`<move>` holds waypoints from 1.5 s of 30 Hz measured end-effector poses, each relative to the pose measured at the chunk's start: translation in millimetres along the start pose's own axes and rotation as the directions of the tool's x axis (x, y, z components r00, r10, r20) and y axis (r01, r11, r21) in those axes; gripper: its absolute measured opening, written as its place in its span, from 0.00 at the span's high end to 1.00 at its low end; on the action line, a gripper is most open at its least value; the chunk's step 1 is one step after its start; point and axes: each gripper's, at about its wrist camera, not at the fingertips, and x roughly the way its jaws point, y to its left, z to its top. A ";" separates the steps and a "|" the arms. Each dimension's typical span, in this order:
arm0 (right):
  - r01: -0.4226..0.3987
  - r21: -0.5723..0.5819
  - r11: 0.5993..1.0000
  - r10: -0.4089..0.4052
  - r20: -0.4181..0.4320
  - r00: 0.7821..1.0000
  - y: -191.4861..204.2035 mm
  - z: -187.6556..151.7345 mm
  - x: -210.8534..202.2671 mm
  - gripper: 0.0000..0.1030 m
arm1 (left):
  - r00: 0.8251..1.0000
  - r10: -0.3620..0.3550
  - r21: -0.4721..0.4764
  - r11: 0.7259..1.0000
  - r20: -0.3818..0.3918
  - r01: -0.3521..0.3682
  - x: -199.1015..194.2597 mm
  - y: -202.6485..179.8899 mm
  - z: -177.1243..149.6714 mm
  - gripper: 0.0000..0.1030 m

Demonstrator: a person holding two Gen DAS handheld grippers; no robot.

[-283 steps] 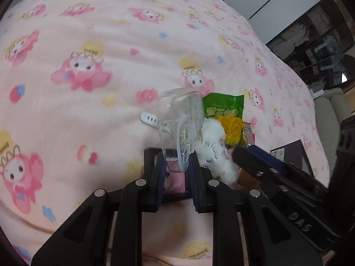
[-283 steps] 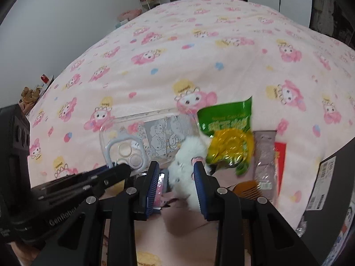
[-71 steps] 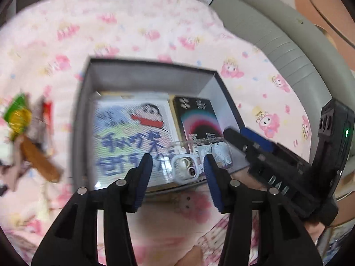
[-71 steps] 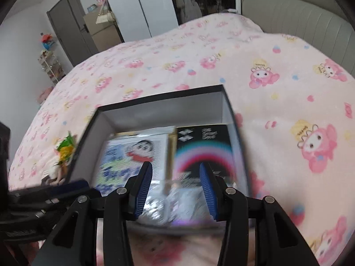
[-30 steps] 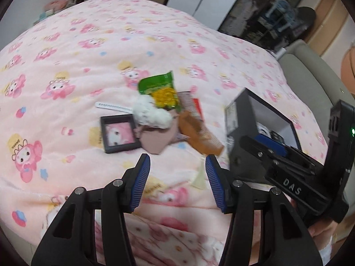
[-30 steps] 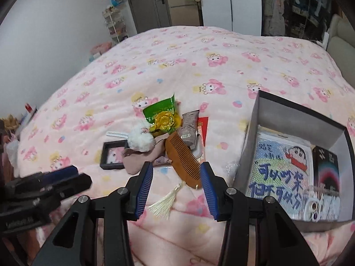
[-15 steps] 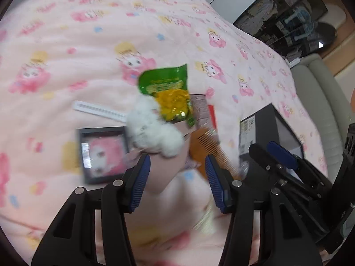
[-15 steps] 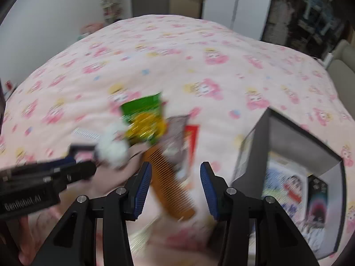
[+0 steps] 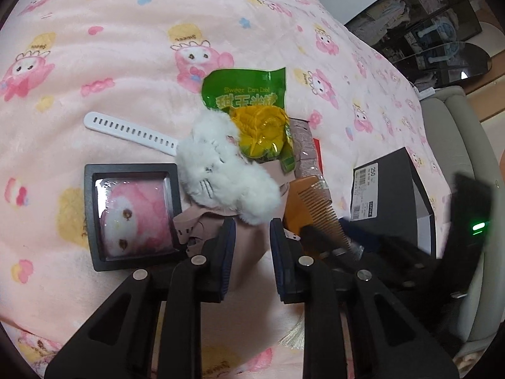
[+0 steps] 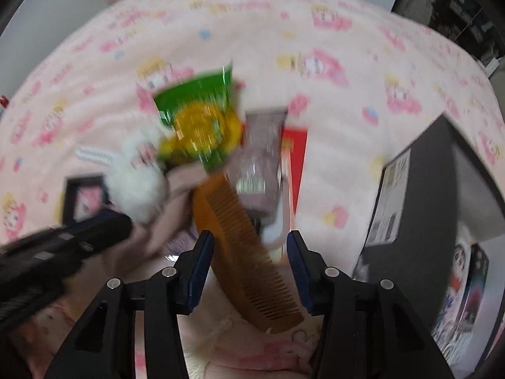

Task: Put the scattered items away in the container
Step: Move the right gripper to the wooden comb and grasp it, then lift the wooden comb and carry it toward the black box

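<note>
A pile of items lies on the pink blanket: a white fluffy toy (image 9: 224, 173), a green and yellow snack bag (image 9: 252, 107), a brown comb (image 9: 315, 208), a mauve cloth (image 9: 246, 252), a white strap (image 9: 126, 128) and a black-framed pink picture (image 9: 132, 214). My left gripper (image 9: 251, 243) is open, its tips over the mauve cloth just below the fluffy toy. My right gripper (image 10: 249, 259) is open and straddles the brown comb (image 10: 246, 252). The black box (image 10: 448, 195) stands at the right, with books inside.
A grey sachet (image 10: 258, 164) and a red packet (image 10: 295, 154) lie by the comb. A grey sofa (image 9: 467, 145) runs along the bed's right side. Dark shelves (image 9: 426, 25) stand at the far end.
Both grippers left the box and moved down close to the pile. The left now hovers at the fluffy toy and cloth, the right over the comb. Both stay open.
</note>
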 end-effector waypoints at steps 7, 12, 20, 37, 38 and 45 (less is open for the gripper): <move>-0.149 0.098 0.984 0.138 0.109 0.984 -15.2 -34.9 -29.4 0.95 | 1.000 -0.026 0.030 0.999 0.018 0.025 1.4 -5.9 0.5 0.80; -0.174 0.081 0.981 0.162 0.138 0.977 -17.7 -65.9 -54.7 0.95 | 0.998 -0.063 0.109 0.992 -0.015 0.064 -0.1 -29.9 -15.4 0.80; -0.197 0.008 0.980 0.194 0.133 0.972 -6.1 -97.3 -63.7 0.95 | 0.995 -0.098 0.193 0.976 -0.002 0.097 -15.8 -48.5 -38.6 0.74; -0.223 0.185 0.957 0.202 0.123 0.972 -46.6 -134.3 -59.8 0.95 | 0.964 -0.191 0.063 0.977 -0.185 0.206 29.8 -53.2 -49.0 0.51; -0.230 0.194 0.954 0.210 0.117 0.971 -45.3 -132.1 -55.0 0.94 | 0.962 -0.196 0.051 0.977 -0.191 0.209 33.9 -54.6 -52.2 0.51; -0.314 0.298 0.902 0.294 0.109 0.950 -51.6 -118.9 -21.5 0.75 | 0.965 -0.102 0.114 0.985 -0.240 0.132 59.9 -75.1 -62.6 0.59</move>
